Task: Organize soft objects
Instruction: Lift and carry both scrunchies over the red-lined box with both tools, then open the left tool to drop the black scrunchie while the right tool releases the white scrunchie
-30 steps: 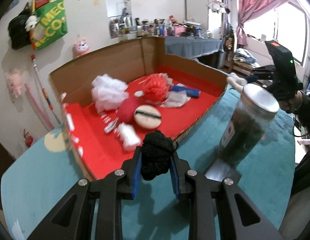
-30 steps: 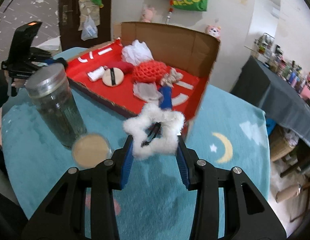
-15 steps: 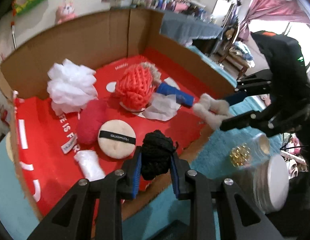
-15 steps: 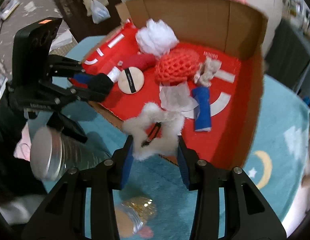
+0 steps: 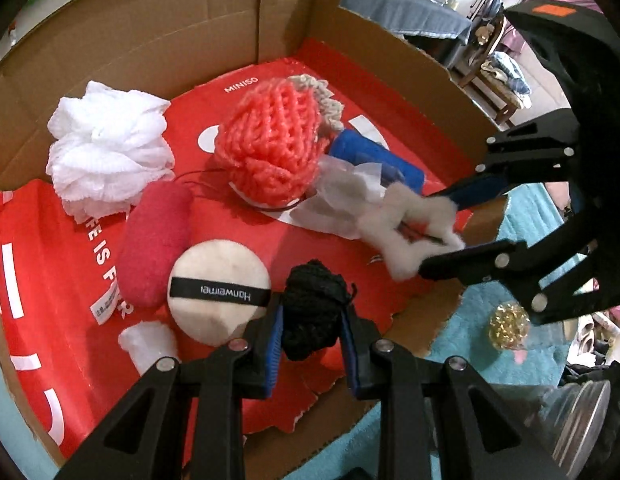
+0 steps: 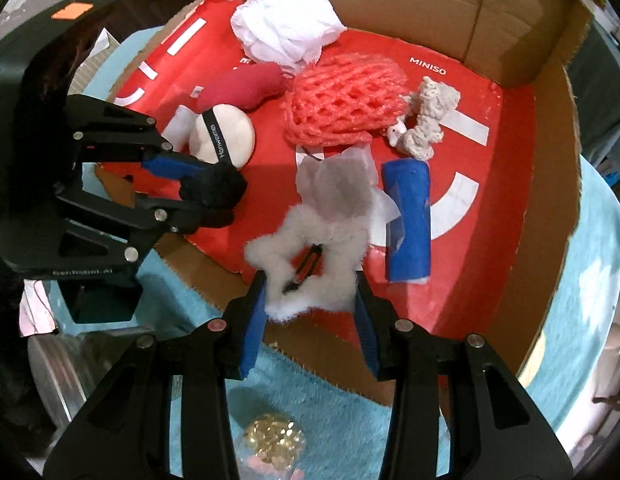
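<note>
Two grippers hang over the near edge of the shallow cardboard box with a red printed floor [image 5: 37, 248]. Left gripper [image 5: 312, 316]: blue-padded fingers narrowed onto a black knitted yarn bundle [image 5: 314, 312], just beside the round cream powder puff with a black band [image 5: 217, 292]. Right gripper [image 6: 310, 280]: fingers spread a bit wider, pressing both sides of a fluffy white star-shaped hair clip [image 6: 310, 256], held above crumpled translucent tissue paper [image 6: 342, 184] near the blue fabric roll [image 6: 408, 220].
</note>
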A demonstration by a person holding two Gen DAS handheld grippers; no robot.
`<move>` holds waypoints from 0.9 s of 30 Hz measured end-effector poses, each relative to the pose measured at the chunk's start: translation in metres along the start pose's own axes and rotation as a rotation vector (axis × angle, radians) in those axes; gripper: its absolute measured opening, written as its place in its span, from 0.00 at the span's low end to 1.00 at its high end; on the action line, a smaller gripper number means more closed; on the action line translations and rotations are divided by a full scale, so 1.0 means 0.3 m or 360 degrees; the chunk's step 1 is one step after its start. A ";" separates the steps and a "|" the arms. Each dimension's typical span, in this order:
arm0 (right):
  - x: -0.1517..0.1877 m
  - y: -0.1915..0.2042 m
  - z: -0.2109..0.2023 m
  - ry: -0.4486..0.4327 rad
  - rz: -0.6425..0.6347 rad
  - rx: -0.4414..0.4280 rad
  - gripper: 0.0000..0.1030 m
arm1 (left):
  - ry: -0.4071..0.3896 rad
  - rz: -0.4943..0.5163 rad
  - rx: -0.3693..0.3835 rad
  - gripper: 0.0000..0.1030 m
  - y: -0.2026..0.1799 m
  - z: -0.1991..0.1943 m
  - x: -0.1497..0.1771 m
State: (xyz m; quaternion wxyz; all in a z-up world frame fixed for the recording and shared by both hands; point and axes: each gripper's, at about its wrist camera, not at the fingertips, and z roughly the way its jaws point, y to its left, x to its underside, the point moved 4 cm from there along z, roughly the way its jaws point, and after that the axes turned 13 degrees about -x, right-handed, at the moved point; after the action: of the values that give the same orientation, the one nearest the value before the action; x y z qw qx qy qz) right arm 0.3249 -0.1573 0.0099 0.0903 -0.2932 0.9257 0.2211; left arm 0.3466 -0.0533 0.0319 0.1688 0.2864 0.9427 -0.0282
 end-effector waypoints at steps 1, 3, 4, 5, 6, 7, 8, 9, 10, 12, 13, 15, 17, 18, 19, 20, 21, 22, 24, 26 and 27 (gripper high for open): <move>-0.004 0.002 0.007 0.0006 -0.0003 0.0005 0.38 | 0.0003 0.0000 -0.0002 0.26 0.001 0.004 -0.003; -0.013 0.002 0.022 0.0010 -0.0006 0.0006 0.38 | 0.0009 0.0002 -0.0018 0.26 0.001 0.010 -0.006; -0.015 -0.002 0.028 0.0014 -0.0002 0.0014 0.38 | 0.0010 0.0002 -0.0018 0.26 0.001 0.013 -0.007; -0.019 -0.008 0.031 0.0008 0.0002 0.0029 0.39 | 0.0009 0.0000 -0.0019 0.26 0.000 0.019 -0.014; -0.020 -0.014 0.030 0.0002 0.0009 0.0034 0.39 | 0.0007 -0.0003 -0.0020 0.26 0.001 0.020 -0.015; -0.024 -0.022 0.030 -0.0002 0.0015 0.0031 0.39 | 0.0007 -0.0005 -0.0022 0.26 0.000 0.021 -0.017; -0.025 -0.024 0.030 -0.0004 0.0014 0.0031 0.39 | 0.0004 -0.0008 -0.0027 0.26 0.000 0.021 -0.019; -0.027 -0.026 0.028 -0.0012 0.0009 0.0041 0.39 | 0.0002 -0.0009 -0.0027 0.27 0.001 0.015 -0.017; -0.029 -0.027 0.026 -0.0017 0.0000 0.0057 0.39 | 0.0001 -0.0008 -0.0028 0.29 0.001 0.019 -0.022; -0.030 -0.030 0.024 -0.0013 -0.0003 0.0062 0.39 | 0.0001 -0.0011 -0.0026 0.30 0.000 0.022 -0.023; -0.029 -0.032 0.024 -0.0008 -0.0003 0.0068 0.39 | 0.0000 -0.0009 -0.0026 0.32 -0.002 0.024 -0.024; -0.026 -0.032 0.026 -0.0009 -0.0016 0.0086 0.39 | -0.0008 -0.0002 -0.0027 0.36 -0.008 0.024 -0.025; -0.018 -0.023 0.032 -0.0001 -0.0022 0.0095 0.42 | -0.0016 0.0008 -0.0037 0.45 -0.014 0.021 -0.024; -0.013 -0.019 0.037 -0.0002 -0.0023 0.0100 0.42 | -0.0021 0.0010 -0.0043 0.48 -0.018 0.020 -0.023; -0.010 -0.020 0.039 0.0000 -0.0023 0.0107 0.43 | -0.0028 0.0009 -0.0048 0.50 -0.021 0.018 -0.022; -0.006 -0.014 0.045 -0.0003 -0.0024 0.0112 0.44 | -0.0031 0.0005 -0.0048 0.51 -0.021 0.015 -0.018; -0.013 -0.012 0.055 -0.0006 -0.0022 0.0113 0.47 | -0.0034 -0.0004 -0.0045 0.52 -0.019 0.011 -0.015; -0.012 -0.009 0.057 -0.0017 -0.0018 0.0115 0.51 | -0.0041 -0.0022 -0.0045 0.54 -0.015 0.004 -0.012; -0.005 -0.009 0.046 -0.0052 -0.0001 0.0121 0.53 | -0.0054 -0.0058 -0.0053 0.59 -0.007 -0.010 -0.008; -0.004 -0.008 0.023 -0.0095 0.0031 0.0118 0.53 | -0.0089 -0.0109 -0.0079 0.66 0.007 -0.038 -0.002; -0.003 -0.011 0.004 -0.0119 0.0045 0.0122 0.54 | -0.0115 -0.0145 -0.0096 0.70 0.017 -0.058 0.002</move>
State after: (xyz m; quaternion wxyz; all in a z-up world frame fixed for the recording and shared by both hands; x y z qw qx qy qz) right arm 0.3276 -0.1586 0.0079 0.1328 -0.2680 0.9335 0.1976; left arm 0.3437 -0.0461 0.0482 0.2097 0.2368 0.9485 -0.0178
